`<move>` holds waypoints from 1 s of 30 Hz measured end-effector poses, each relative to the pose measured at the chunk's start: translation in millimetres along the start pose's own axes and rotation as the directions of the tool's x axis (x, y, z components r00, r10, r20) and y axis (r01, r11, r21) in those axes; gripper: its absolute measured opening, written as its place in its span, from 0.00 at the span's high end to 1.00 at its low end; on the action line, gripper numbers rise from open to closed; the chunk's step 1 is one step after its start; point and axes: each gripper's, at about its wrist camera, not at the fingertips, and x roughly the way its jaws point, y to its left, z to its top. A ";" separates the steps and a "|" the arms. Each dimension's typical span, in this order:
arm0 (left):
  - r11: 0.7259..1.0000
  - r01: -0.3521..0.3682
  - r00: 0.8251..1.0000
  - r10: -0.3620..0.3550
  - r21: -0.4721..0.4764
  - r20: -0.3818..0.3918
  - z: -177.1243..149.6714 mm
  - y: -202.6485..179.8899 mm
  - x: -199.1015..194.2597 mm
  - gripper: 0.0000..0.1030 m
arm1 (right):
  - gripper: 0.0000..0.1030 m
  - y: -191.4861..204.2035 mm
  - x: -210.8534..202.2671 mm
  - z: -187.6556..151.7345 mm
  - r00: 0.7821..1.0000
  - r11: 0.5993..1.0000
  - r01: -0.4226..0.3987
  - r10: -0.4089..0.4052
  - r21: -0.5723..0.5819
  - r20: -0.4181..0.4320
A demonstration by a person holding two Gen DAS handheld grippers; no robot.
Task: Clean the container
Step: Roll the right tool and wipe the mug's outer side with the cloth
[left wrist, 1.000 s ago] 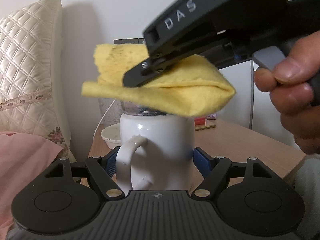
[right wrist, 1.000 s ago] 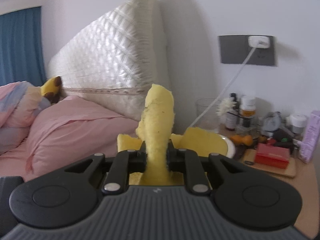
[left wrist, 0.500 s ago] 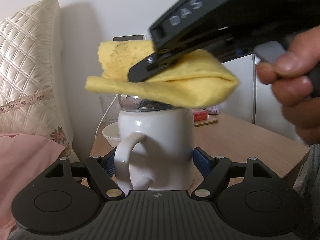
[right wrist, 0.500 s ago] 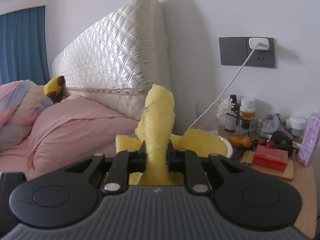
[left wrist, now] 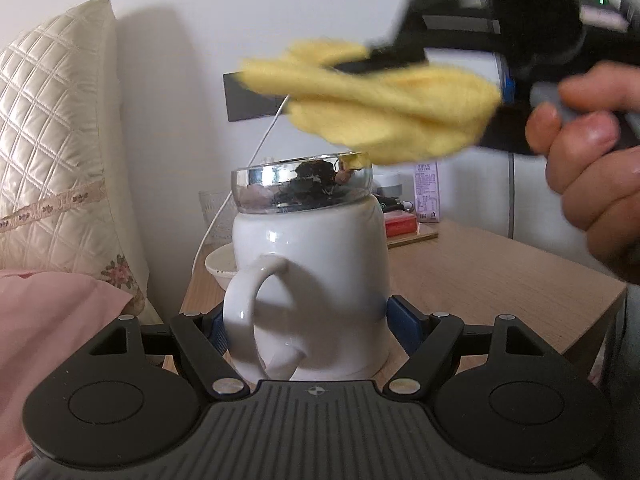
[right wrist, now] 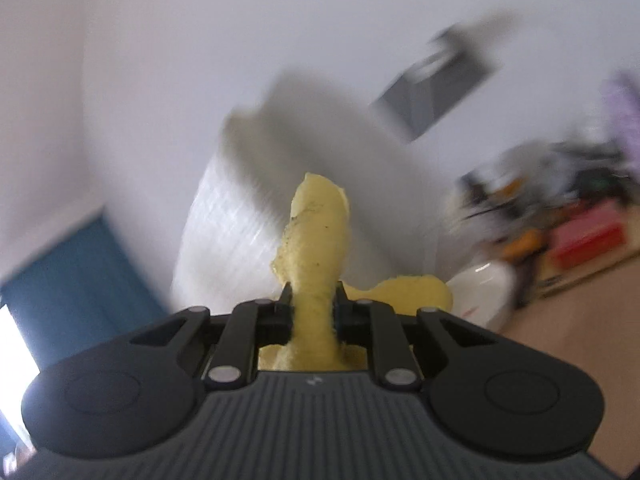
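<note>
A white ceramic mug (left wrist: 320, 276) with a shiny metal lid (left wrist: 302, 188) stands upright between the blue pads of my left gripper (left wrist: 308, 322), handle towards the camera; the pads press its sides. A folded yellow cloth (left wrist: 384, 108) hangs above and to the right of the lid, apart from it, clamped in my right gripper (left wrist: 384, 58), which a hand (left wrist: 592, 168) holds. In the right wrist view the yellow cloth (right wrist: 316, 248) sticks up between the jaws of the right gripper (right wrist: 314, 308), shut on it; that view is blurred and tilted.
A wooden bedside table (left wrist: 500, 272) carries a white bowl (left wrist: 220, 268), a red box (left wrist: 400, 222), a glass and small bottles at the back. A quilted headboard (left wrist: 52, 140) and pink bedding (left wrist: 52, 320) lie to the left. A wall socket with a white cable (left wrist: 248, 96) is behind.
The right gripper with the cloth has swung up and to the right, off the mug's top, and rolled; the metal lid now shows. The left gripper and mug have stayed put.
</note>
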 end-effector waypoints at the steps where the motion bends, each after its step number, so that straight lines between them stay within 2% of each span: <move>1: 1.000 0.001 1.000 -0.001 0.000 0.001 0.1 -0.7 -0.1 0.22 | 0.83 -11.6 -0.7 -0.7 0.999 0.999 0.034 -0.034 0.038 0.010; 3: 1.000 -0.002 1.000 0.002 0.001 0.003 0.0 -2.5 1.8 0.22 | 0.83 -29.6 3.7 -5.6 0.995 0.990 0.099 -0.100 0.101 0.006; 6: 1.000 -0.007 1.000 0.007 0.011 0.006 0.3 -5.6 7.0 0.22 | 0.83 -45.6 12.9 -16.9 0.999 0.974 0.046 -0.045 0.222 -0.012; 8: 1.000 -0.007 1.000 0.007 0.012 0.006 0.3 -5.5 8.3 0.22 | 0.83 -43.3 14.3 -19.7 0.999 0.976 0.051 -0.052 0.211 -0.002; 12: 1.000 -0.004 1.000 0.004 0.015 0.007 0.2 -4.5 9.4 0.22 | 0.83 -54.1 13.2 -21.5 0.998 0.961 0.067 -0.066 0.269 -0.013; 16: 1.000 -0.004 1.000 0.004 0.013 0.006 1.1 -0.5 6.8 0.22 | 0.83 -70.3 11.9 -33.7 0.989 0.938 0.148 -0.136 0.312 -0.061; 19: 1.000 -0.003 1.000 0.003 0.013 0.006 1.8 1.5 4.7 0.22 | 0.84 -76.1 15.6 -34.8 0.983 0.933 0.181 -0.158 0.311 -0.097; 24: 1.000 -0.002 1.000 0.002 0.017 0.008 2.1 3.8 2.6 0.22 | 0.83 -69.3 12.9 -29.4 0.996 0.942 0.086 -0.075 0.324 -0.046; 30: 1.000 -0.004 1.000 0.004 0.006 0.005 0.7 1.8 5.3 0.23 | 0.83 -84.9 13.5 -37.5 0.980 0.930 0.189 -0.159 0.314 -0.120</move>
